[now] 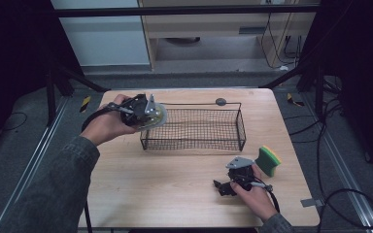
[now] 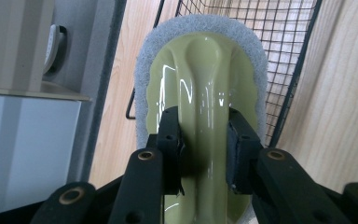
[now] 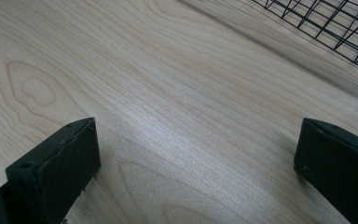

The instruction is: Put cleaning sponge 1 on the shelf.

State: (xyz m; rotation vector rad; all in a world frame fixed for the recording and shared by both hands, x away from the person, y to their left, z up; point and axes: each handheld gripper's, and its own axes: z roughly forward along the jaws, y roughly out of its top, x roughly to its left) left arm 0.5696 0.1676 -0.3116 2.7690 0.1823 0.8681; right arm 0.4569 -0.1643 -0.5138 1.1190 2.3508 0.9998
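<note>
Held in the left gripper [image 1: 151, 112] at the wire basket's [image 1: 241, 127] 9 o'clock end: a pale green scrubber with a grey pad [image 2: 200, 84], above the rim. Long axis running straight out from the jaws, rounded end toward 12 o'clock in the left gripper view. 2 pads [image 2: 171, 140] clamped on its raised central handle. Right gripper [image 3: 196, 172] resting on the wooden table [image 1: 175, 174], jaws wide apart, nothing between. Yellow-green sponge [image 1: 268, 160] at its 2 o'clock.
</note>
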